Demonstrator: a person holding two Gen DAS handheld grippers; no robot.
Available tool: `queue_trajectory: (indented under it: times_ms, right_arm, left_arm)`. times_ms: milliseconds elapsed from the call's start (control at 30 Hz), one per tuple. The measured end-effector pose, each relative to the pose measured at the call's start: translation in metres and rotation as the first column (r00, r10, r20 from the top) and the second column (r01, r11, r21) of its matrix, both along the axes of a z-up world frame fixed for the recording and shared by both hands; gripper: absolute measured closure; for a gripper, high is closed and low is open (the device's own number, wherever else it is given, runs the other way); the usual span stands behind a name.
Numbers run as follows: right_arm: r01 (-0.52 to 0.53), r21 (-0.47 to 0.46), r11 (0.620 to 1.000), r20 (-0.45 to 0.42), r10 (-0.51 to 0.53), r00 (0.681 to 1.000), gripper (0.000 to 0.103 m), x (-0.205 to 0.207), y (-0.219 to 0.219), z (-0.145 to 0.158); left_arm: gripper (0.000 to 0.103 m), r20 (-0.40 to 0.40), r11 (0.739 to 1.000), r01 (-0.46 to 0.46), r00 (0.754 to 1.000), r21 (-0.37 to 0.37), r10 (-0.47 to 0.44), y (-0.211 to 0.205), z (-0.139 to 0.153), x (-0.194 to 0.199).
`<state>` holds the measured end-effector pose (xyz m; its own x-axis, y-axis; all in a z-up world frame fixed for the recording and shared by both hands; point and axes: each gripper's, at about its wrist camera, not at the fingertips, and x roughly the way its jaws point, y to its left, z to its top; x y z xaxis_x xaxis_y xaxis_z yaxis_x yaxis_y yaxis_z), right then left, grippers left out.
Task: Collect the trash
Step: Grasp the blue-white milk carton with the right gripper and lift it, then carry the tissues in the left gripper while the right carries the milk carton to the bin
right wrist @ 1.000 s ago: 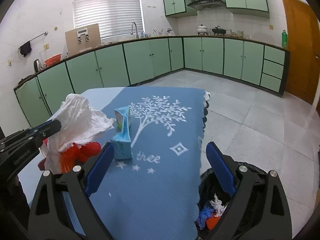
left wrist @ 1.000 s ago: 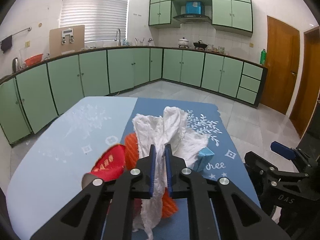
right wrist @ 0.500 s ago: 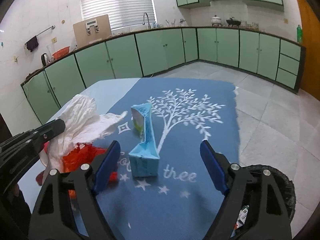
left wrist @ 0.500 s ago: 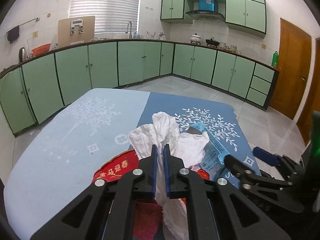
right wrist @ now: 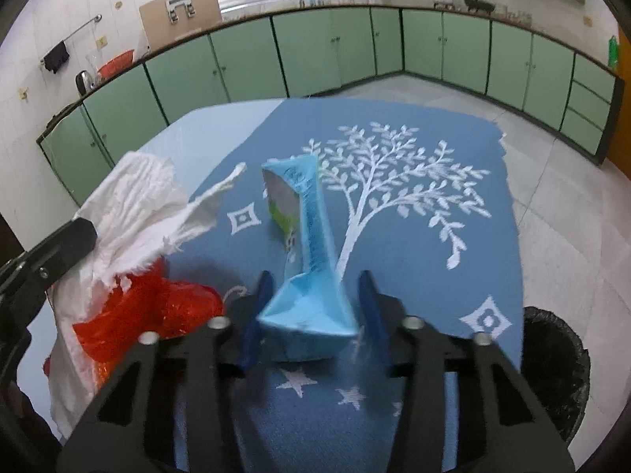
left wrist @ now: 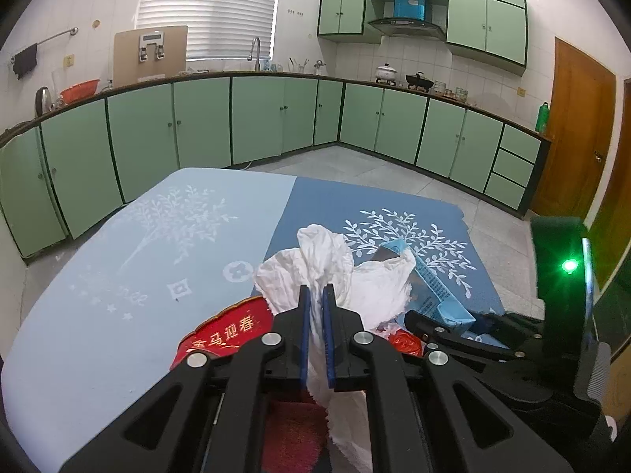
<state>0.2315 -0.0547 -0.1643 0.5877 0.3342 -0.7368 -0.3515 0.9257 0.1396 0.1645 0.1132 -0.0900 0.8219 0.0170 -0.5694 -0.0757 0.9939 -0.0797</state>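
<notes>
Partly hidden by crumpled white tissue [left wrist: 335, 276], a red wrapper [right wrist: 150, 315] lies on the blue cloth [right wrist: 434, 268]. Left gripper [left wrist: 316, 307] pinches the tissue. Right gripper [right wrist: 313, 315] stands half-open around a squashed blue carton [right wrist: 311, 276]; contact is blurred. Bin [right wrist: 556, 370] is cut off.

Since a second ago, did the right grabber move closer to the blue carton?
Yes. The right gripper moved forward over the tablecloth toward the blue carton, whose base now sits between its open fingers; the printed "tree" word has slid out of view.
</notes>
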Motion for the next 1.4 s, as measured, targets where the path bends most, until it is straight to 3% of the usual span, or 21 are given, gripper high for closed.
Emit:
queue_trajectory:
  times_ms: [567, 867, 1000, 1100, 1167, 1333, 1367, 1400]
  right_arm:
    - [0.025, 0.047, 0.999, 0.096, -0.029, 0.995, 0.071, -0.026, -0.031, 0.048]
    - [0.035, 0.026, 0.999, 0.026, -0.036, 0.999, 0.071, -0.045, -0.04, 0.028]
    - [0.04, 0.007, 0.999, 0.011, -0.04, 0.999, 0.068, -0.044, -0.039, 0.024]
    - [0.053, 0.007, 0.999, 0.009, -0.054, 0.999, 0.053, -0.037, -0.038, 0.026]
    - [0.049, -0.004, 0.999, 0.01, -0.049, 0.999, 0.053, -0.032, -0.038, 0.026]
    - [0.028, -0.027, 0.999, -0.014, -0.029, 0.999, 0.082, -0.023, -0.034, 0.022]
    - [0.022, -0.032, 0.999, -0.017, -0.022, 1.0, 0.095, -0.022, -0.033, 0.022]
    - [0.021, -0.029, 0.999, -0.014, -0.021, 1.0, 0.095, -0.023, -0.034, 0.023]
  left_arm:
    - [0.096, 0.07, 1.0, 0.026, 0.997, -0.006, -0.025, -0.012, 0.027, -0.018]
    - [0.096, 0.065, 0.999, 0.041, 0.997, -0.018, -0.04, -0.013, 0.029, -0.025]
    - [0.096, 0.027, 0.999, 0.041, 0.999, -0.026, -0.041, -0.013, 0.017, -0.024]
    - [0.096, 0.019, 0.999, 0.042, 0.999, -0.025, -0.041, -0.014, 0.013, -0.023]
    - [0.096, 0.019, 0.999, 0.042, 0.999, -0.026, -0.042, -0.013, 0.013, -0.022]
    - [0.096, 0.018, 0.999, 0.043, 0.999, -0.033, -0.043, -0.009, 0.014, -0.02]
    - [0.096, 0.019, 0.999, 0.043, 0.999, -0.033, -0.043, -0.009, 0.015, -0.02]
    - [0.096, 0.021, 0.998, 0.043, 0.999, -0.034, -0.043, -0.009, 0.015, -0.02]
